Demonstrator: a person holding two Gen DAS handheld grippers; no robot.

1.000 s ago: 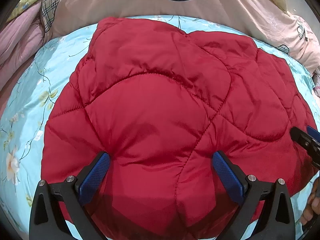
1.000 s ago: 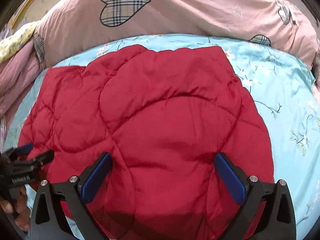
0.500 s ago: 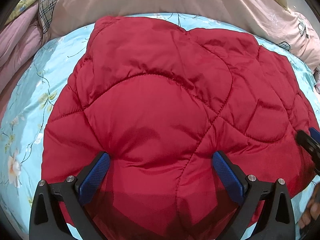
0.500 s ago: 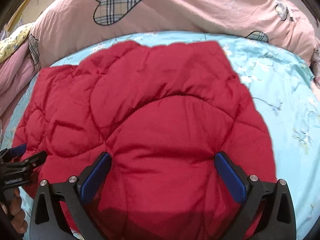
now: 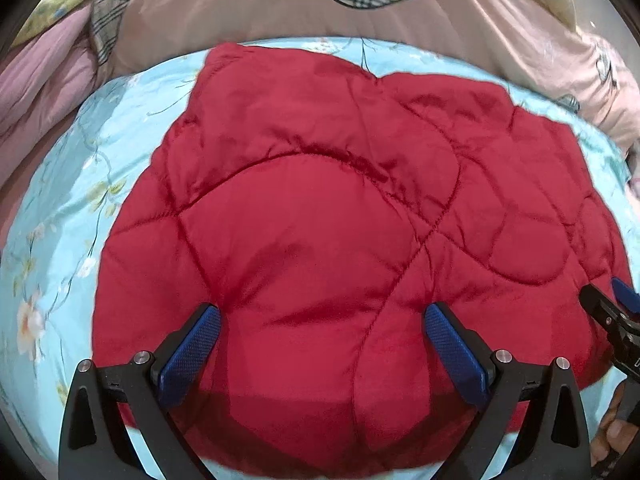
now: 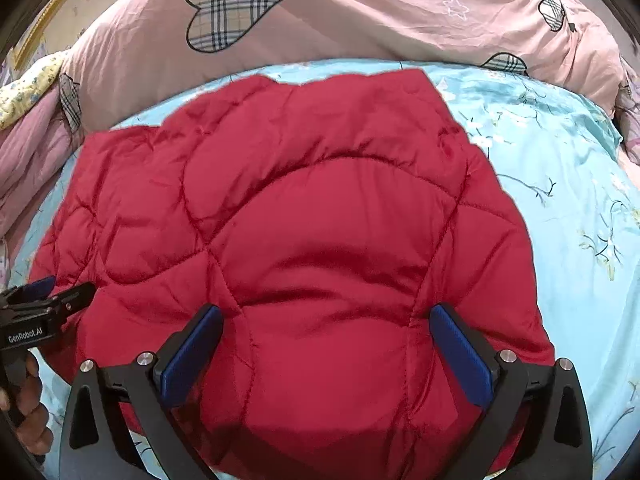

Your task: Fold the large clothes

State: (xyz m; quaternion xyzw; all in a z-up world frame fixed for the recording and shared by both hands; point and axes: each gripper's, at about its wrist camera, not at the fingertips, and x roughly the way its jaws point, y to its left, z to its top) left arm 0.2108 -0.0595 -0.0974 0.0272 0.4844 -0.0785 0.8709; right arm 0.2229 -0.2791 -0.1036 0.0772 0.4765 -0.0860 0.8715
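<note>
Padding in the red quilted jacket (image 5: 320, 240), spread on the floral bedsheet (image 5: 72, 208), is judged light, soft and slippery, best pinched at its near hem by the left gripper (image 5: 322, 354) and right gripper (image 6: 326, 354), both held spread.

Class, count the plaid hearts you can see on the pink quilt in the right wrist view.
4: one large heart upper left, one upper right, one partly hidden at the sheet's edge, one far left. Folds may hide more.
</note>
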